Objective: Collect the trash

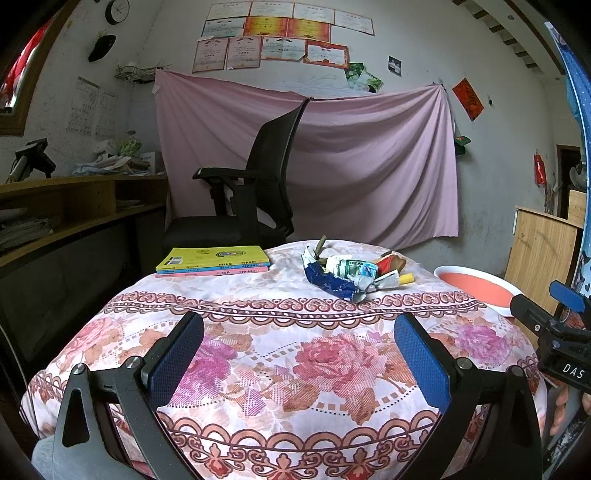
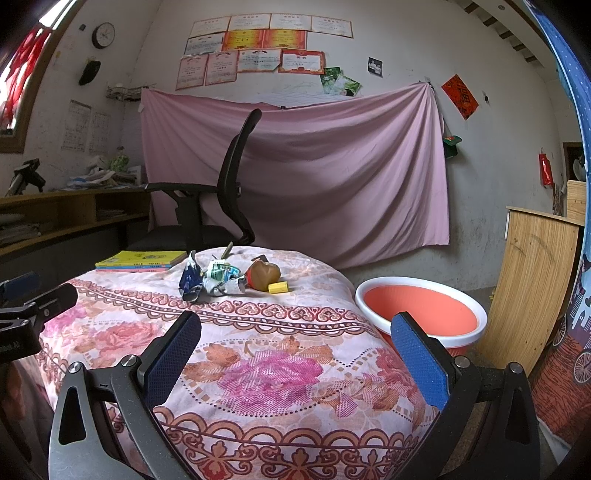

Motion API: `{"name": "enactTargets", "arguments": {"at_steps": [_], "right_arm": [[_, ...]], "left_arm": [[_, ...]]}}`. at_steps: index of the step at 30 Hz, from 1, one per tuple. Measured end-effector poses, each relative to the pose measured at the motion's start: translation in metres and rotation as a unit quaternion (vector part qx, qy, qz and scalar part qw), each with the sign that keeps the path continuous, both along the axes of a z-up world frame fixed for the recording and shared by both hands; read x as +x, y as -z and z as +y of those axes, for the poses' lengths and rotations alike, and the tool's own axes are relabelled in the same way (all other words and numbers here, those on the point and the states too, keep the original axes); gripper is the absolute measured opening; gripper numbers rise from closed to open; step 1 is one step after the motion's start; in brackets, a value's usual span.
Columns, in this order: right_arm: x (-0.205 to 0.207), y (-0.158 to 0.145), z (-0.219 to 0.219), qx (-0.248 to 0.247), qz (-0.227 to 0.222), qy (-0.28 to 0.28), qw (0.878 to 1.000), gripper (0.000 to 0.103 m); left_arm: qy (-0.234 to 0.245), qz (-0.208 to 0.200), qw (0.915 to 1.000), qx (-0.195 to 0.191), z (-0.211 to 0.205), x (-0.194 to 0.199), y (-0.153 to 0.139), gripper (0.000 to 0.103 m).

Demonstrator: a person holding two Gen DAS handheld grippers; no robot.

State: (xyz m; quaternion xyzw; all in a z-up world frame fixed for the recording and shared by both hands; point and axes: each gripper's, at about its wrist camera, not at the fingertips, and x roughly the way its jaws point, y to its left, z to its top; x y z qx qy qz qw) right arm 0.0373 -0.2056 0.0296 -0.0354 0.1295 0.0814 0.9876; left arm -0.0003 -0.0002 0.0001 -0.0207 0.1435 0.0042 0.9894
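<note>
Holding both wide apart and empty: your left gripper (image 1: 298,354) and right gripper (image 2: 295,350) hover over the near floral tablecloth (image 2: 266,373). Trash pile (image 2: 229,278) sits far side, near the books (image 1: 214,261); orange basin (image 2: 421,310) off right edge.

Basin (image 1: 480,286): we see its right side hidden behind the right claw (image 1: 550,325). Certificates (image 2: 258,48): print too small for us to read. Trash pile (image 2: 221,278): wrapper labels illegible. Clock (image 1: 117,10): top cut off.
</note>
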Motion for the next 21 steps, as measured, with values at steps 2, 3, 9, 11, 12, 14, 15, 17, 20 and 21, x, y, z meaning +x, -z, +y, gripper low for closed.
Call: {"name": "enactTargets", "arguments": {"at_steps": [2,3,9,11,12,14,15,17,20,21], "right_arm": [[-0.0001,0.0,0.0004,0.0,0.0,0.0,1.0,0.103],[-0.0001,0.0001,0.0002,0.0,0.0,0.0,1.0,0.103],[-0.0001,-0.0006,0.0023,0.0,0.001,0.0,1.0,0.103],[0.0001,0.0006,0.0004,0.0,0.0,0.0,1.0,0.103],[0.0002,0.0011,-0.0008,0.0,0.001,0.0,1.0,0.103],[0.0002,0.0009,-0.0004,0.0,0.001,0.0,1.0,0.103],[0.0002,0.0008,-0.0004,0.0,0.001,0.0,1.0,0.103],[0.0002,0.0007,-0.0008,0.0,0.001,0.0,1.0,0.103],[0.0001,0.0005,-0.0012,0.0,0.001,0.0,1.0,0.103],[0.0002,0.0007,-0.0021,0.0,0.001,0.0,1.0,0.103]], "left_arm": [[0.0,0.0,1.0,0.0,0.0,0.0,0.0,0.101],[0.0,0.0,1.0,0.0,0.0,0.0,0.0,0.101],[0.0,0.0,1.0,-0.001,0.0001,0.0001,0.0,0.101],[0.0,0.0,1.0,-0.001,0.0,0.0,0.0,0.101],[0.0,0.0,1.0,-0.001,0.0,0.0,0.0001,0.101],[0.0,-0.001,1.0,0.0,-0.0001,-0.0001,0.0,0.101],[0.0,-0.001,1.0,0.0,0.0,-0.0001,0.0,0.101],[0.0,-0.001,1.0,0.0,0.0,0.0,0.0,0.101],[0.0,0.0,1.0,0.0,0.0,-0.0001,0.0,0.101],[0.0,0.0,1.0,0.0,0.0,-0.0001,-0.0001,0.101]]}}
